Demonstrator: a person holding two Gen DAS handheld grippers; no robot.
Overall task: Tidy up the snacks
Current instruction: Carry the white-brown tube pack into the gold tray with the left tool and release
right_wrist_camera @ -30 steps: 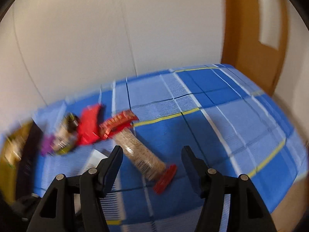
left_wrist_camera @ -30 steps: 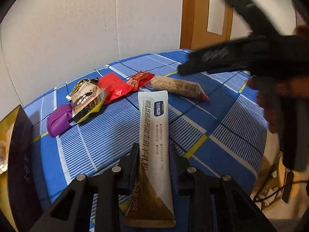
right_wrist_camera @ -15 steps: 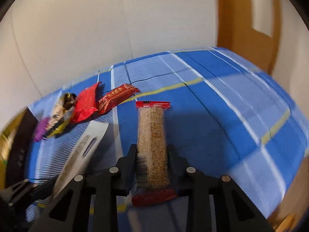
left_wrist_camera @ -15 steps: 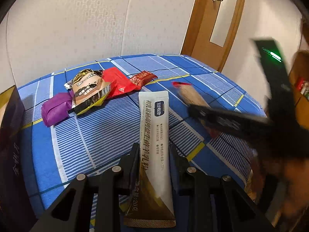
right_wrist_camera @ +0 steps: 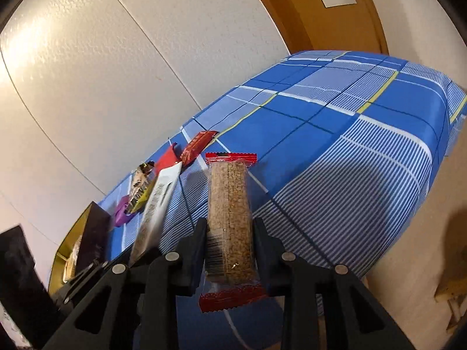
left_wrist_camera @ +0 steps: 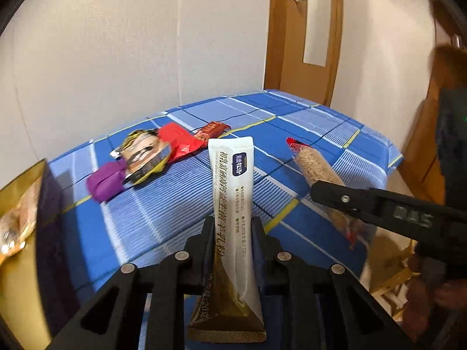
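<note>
My left gripper (left_wrist_camera: 232, 227) is shut on a long white and gold sachet (left_wrist_camera: 232, 180) and holds it above the blue plaid tablecloth (left_wrist_camera: 175, 204). My right gripper (right_wrist_camera: 229, 230) is shut on a clear grain bar with red ends (right_wrist_camera: 229, 204), lifted off the cloth; the bar also shows in the left wrist view (left_wrist_camera: 316, 169). A purple pack (left_wrist_camera: 106, 180), a gold and black pack (left_wrist_camera: 144, 156), a red pack (left_wrist_camera: 178, 140) and a dark red bar (left_wrist_camera: 211, 129) lie together on the cloth.
A dark box with a gold inside (left_wrist_camera: 23, 233) stands at the left with snacks in it; it also shows in the right wrist view (right_wrist_camera: 84, 242). White walls and a wooden door (left_wrist_camera: 303, 38) lie behind. The table edge (left_wrist_camera: 388, 172) drops off at right.
My right gripper closed on the grain bar and lifted it off the cloth, tilting the view. My left gripper kept the sachet and rose a little.
</note>
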